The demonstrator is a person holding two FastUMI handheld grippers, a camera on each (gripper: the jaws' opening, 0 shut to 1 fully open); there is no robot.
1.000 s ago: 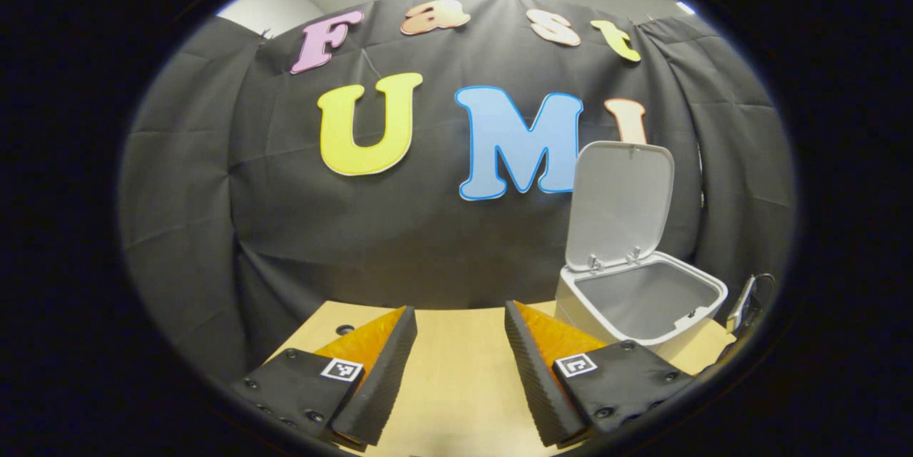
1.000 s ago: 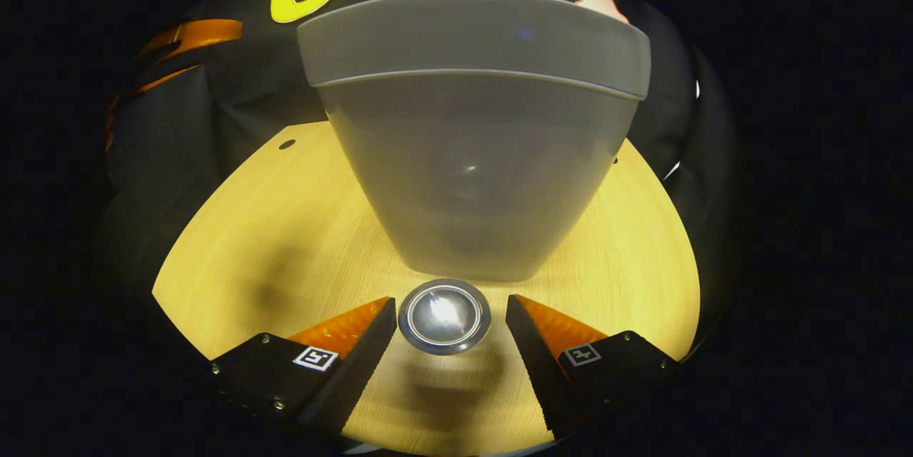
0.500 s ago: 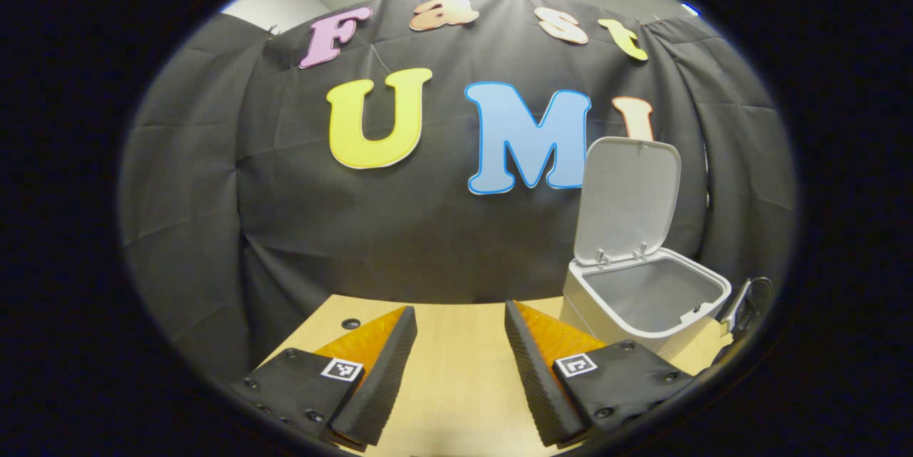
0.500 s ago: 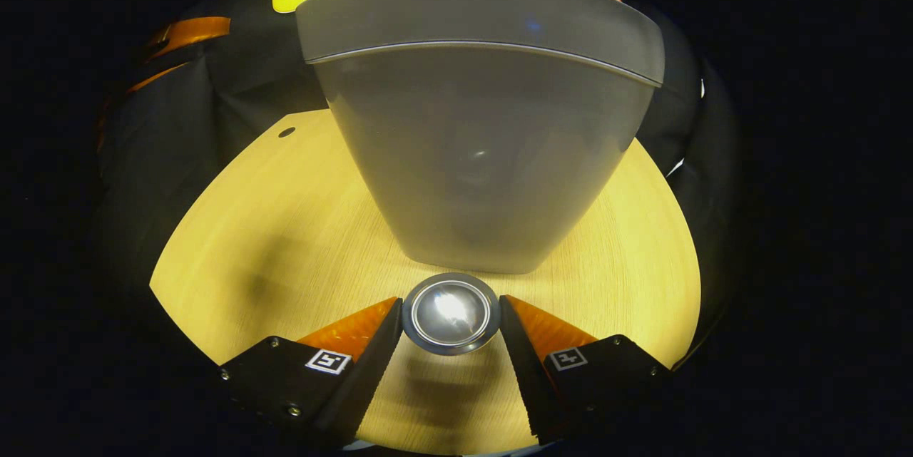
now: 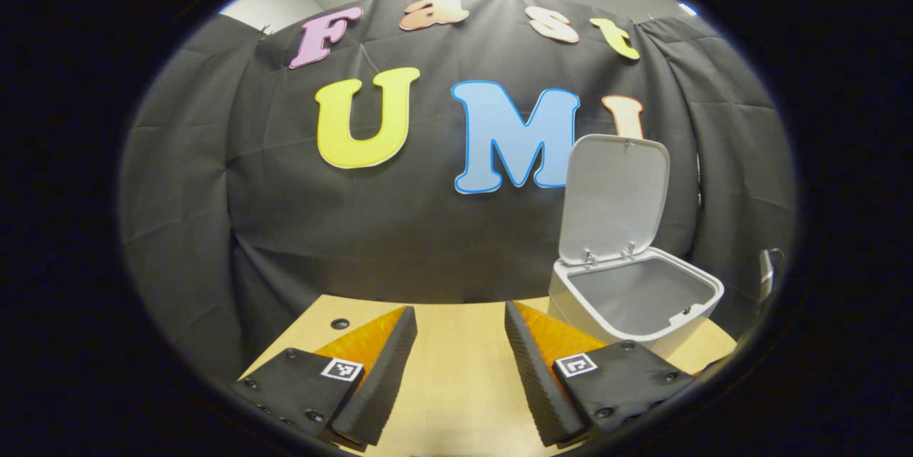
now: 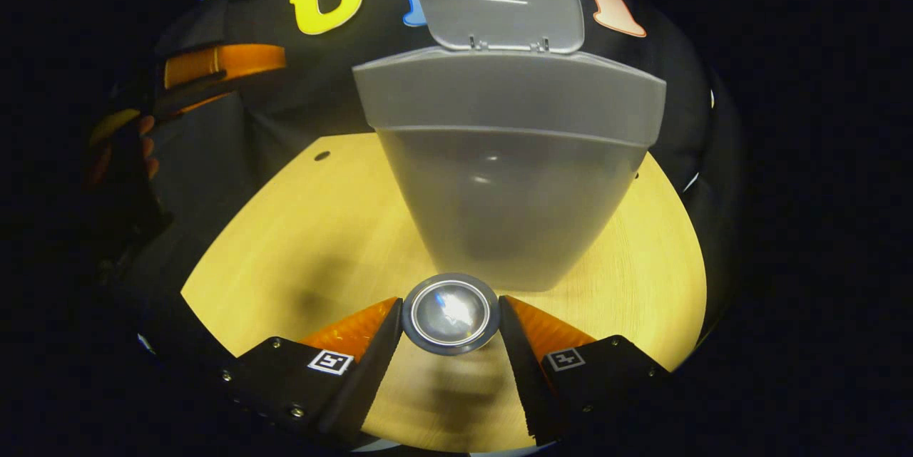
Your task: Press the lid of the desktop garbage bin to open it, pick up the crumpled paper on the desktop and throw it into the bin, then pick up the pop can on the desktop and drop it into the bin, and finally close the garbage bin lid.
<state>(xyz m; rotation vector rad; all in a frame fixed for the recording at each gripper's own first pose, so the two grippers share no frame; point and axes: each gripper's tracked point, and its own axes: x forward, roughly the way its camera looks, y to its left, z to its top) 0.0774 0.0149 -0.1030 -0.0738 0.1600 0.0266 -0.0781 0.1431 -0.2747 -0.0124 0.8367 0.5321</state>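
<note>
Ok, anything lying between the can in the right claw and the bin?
Nothing. In the right gripper view, the can sits just before the bin, with only a bare strip of table between them.

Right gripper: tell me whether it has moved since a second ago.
Yes. The right gripper closed on the pop can and drew back from the bin, which looks smaller and lower.

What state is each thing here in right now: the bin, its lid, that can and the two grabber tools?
Garbage bin: open, upright on the wooden table; what shows of its inside looks empty.
Lid: swung up, standing on its hinge.
Pop can: end-on to the camera, clamped between the fingers of the right gripper.
Left gripper: open, holding nothing, above the table.
</note>
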